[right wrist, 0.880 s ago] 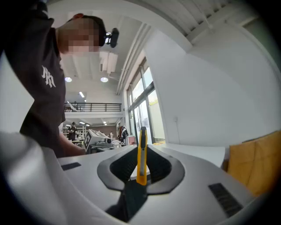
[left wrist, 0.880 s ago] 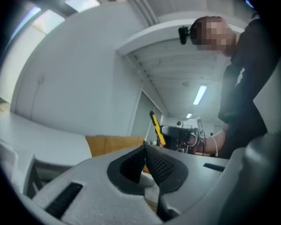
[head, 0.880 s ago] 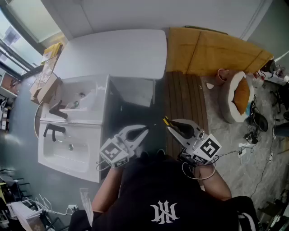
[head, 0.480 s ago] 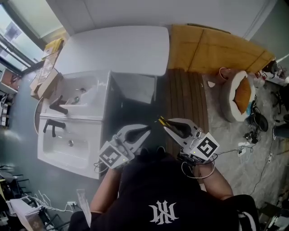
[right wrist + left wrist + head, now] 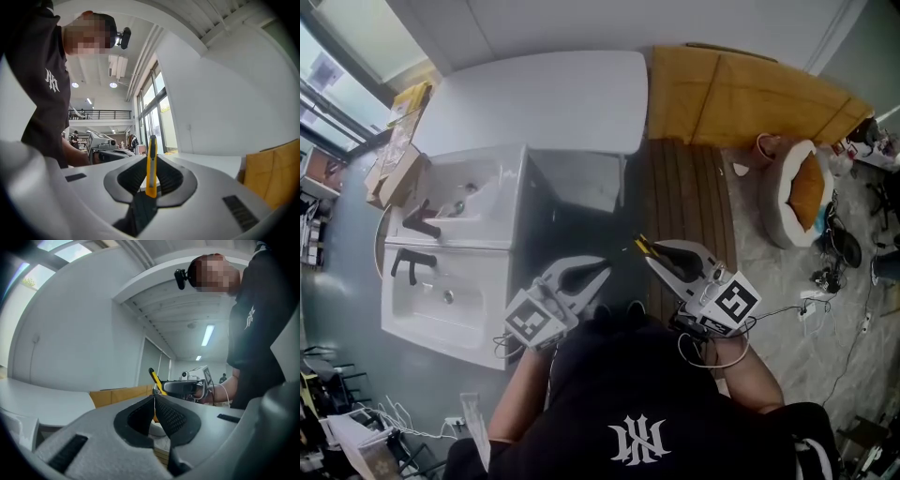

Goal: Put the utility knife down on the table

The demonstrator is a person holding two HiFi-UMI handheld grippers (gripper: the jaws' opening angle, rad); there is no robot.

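A yellow utility knife (image 5: 151, 165) stands upright between the jaws of my right gripper (image 5: 151, 180), which is shut on it. In the head view the knife (image 5: 643, 248) pokes out of the right gripper (image 5: 654, 258) held in front of the person's chest, over the wooden floor strip. My left gripper (image 5: 602, 272) hangs beside it to the left, jaws shut with nothing in them; in the left gripper view its pads (image 5: 161, 416) meet. The white table (image 5: 534, 103) lies ahead, up and to the left of both grippers.
A white double washbasin unit (image 5: 455, 253) with black taps (image 5: 417, 225) stands at the left. A brown cardboard sheet (image 5: 750, 98) lies on the floor at the upper right, a round pet bed (image 5: 792, 197) to its right, cables further right.
Both grippers have stayed almost in place before the chest, drifting only slightly. The knife remains held in the right gripper.
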